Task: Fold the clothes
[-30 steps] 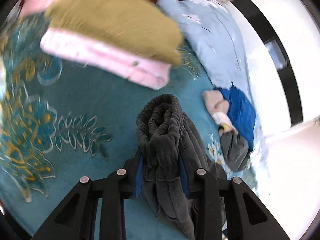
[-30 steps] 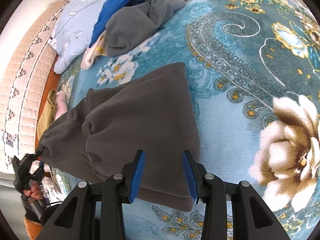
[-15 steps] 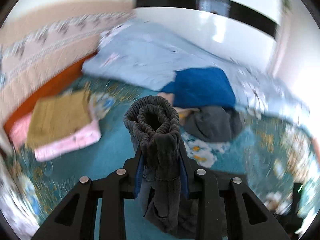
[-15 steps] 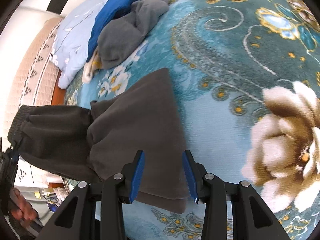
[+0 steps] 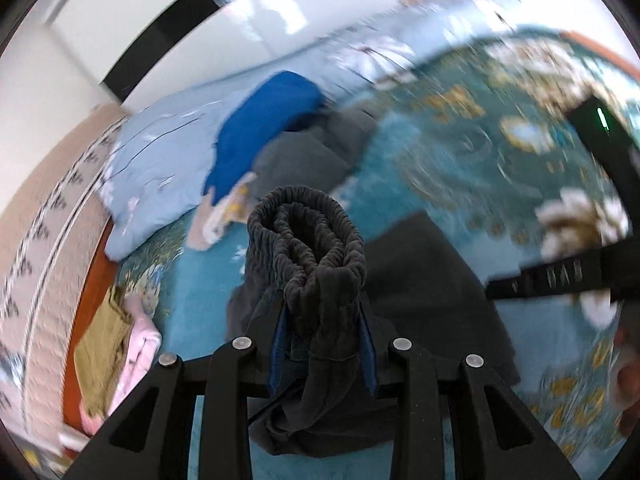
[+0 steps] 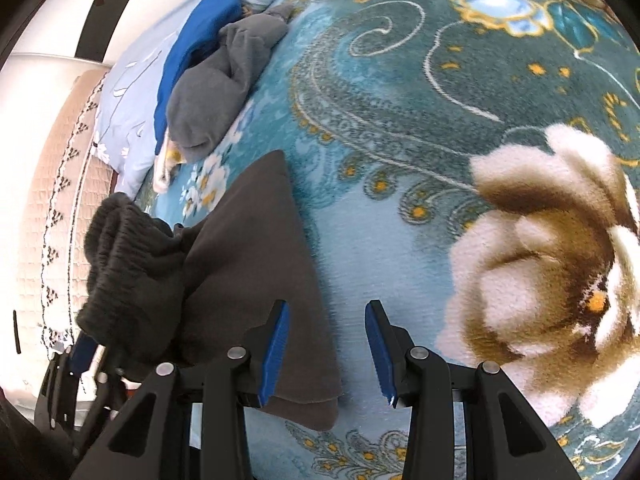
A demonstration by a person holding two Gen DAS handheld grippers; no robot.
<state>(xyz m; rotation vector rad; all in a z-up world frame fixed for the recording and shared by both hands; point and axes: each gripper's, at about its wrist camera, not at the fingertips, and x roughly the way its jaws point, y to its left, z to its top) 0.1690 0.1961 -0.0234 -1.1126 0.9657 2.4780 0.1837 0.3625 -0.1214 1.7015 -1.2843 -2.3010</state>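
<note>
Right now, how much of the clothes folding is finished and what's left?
Done: an olive and pink folded stack sits by the bed edge. In hand: the left gripper clamps the bunched waistband of the dark grey trousers, whose legs lie on the teal blanket; the right gripper is open, empty. Left: a blue and grey heap unfolded.

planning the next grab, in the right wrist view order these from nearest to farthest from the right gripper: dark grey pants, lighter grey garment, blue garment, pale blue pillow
1. dark grey pants: by the right gripper, under its left finger.
2. lighter grey garment: crumpled, upper left on the blanket.
3. blue garment and pale blue pillow: just beyond it, too close to call.
</note>
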